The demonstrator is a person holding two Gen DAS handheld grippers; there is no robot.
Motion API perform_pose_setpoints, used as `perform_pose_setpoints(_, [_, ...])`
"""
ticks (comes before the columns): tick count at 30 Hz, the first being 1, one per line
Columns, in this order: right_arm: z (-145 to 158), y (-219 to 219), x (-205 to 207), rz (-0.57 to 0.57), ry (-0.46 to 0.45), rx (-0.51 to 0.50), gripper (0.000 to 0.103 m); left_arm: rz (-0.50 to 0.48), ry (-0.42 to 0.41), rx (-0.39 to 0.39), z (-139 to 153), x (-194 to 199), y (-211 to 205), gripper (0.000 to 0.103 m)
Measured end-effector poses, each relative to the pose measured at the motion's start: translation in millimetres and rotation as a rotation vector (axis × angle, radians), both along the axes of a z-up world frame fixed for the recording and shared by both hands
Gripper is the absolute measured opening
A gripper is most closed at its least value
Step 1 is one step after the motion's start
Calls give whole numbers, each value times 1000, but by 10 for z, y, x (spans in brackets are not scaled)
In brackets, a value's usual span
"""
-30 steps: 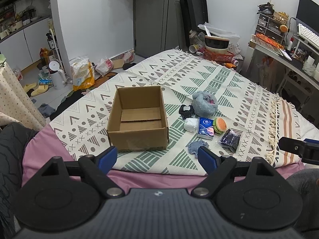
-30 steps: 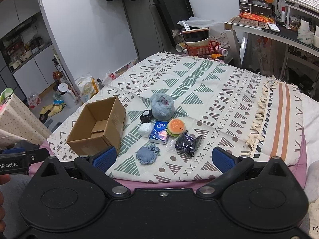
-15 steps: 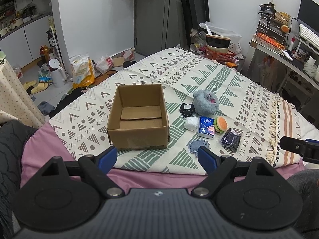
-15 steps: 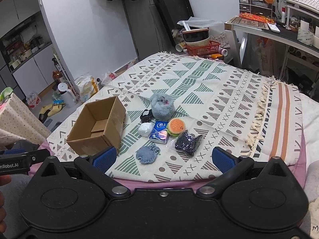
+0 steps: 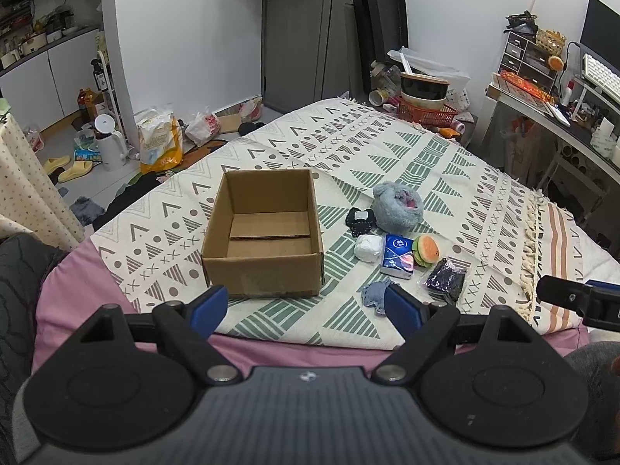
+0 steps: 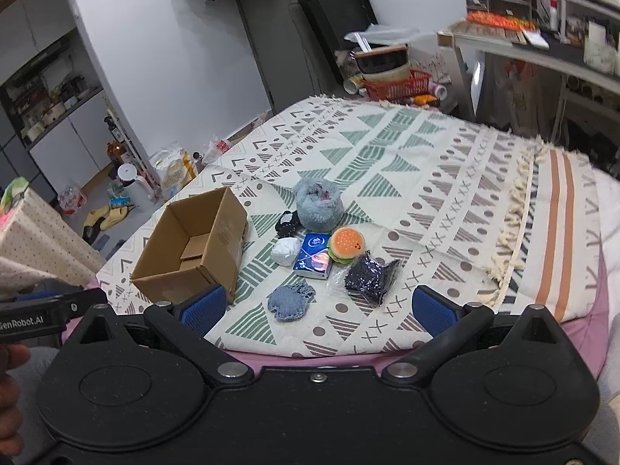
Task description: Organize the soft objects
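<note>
An open, empty cardboard box [image 5: 263,232] [image 6: 193,248] stands on the patterned bedspread [image 5: 387,162]. To its right lie soft items: a grey fluffy plush [image 5: 397,205] [image 6: 317,209], a black patterned piece [image 5: 360,221], a white ball [image 5: 367,248] [image 6: 286,252], a blue tissue pack [image 5: 398,255] [image 6: 314,255], a burger toy [image 5: 425,250] [image 6: 346,244], a dark bagged item [image 5: 445,281] [image 6: 368,279] and a blue knit piece [image 5: 375,294] [image 6: 290,302]. My left gripper [image 5: 306,308] is open and empty, near the bed's front edge. My right gripper [image 6: 317,308] is open and empty, just short of the knit piece.
The bed's pink edge [image 5: 271,348] lies just beyond the fingers. Bags, slippers and a white jug [image 5: 110,143] clutter the floor at left. A red basket with bowls [image 5: 424,104] stands beyond the bed. A desk [image 5: 562,116] is at right.
My right gripper has moved forward and a little left toward the items, which now look larger. My left gripper has barely shifted. Nothing has been taken hold of.
</note>
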State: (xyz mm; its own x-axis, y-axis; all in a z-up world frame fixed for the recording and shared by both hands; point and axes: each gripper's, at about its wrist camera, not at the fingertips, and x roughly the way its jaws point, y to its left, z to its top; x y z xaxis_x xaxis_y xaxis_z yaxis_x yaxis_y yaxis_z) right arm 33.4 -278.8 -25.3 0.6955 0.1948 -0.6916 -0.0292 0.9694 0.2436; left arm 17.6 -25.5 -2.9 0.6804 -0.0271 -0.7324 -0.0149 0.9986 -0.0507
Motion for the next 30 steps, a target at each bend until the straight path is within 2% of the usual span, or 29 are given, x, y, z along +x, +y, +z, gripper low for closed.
perform_pose_setpoints(8, [-166,-187,194,-31,43,65,103,-26,4,-20,-140,194,-175,86])
perform_pose_setpoints(14, [-340,-302,432,-75,82,111,96,-46,22,-54,-298,400,-324,86])
perform_pose_setpoints(19, [-513,-370,634,-98,115,158,95,-48,45,-81,-451,612,-415,84])
perform_pose_setpoints(21, [-587,-408,729,-113,135,181,87,-45,51,-85,-510,682,-446,84])
perform_pose_setpoints(25, [-714,-491,888,-148,160,229,84,-40,77,-101,-627,851,-509,82])
perform_pose_setpoints(30, [-933,-573,1012,-178,193,287,75,-42,92,-122,-763,1023,-577,78])
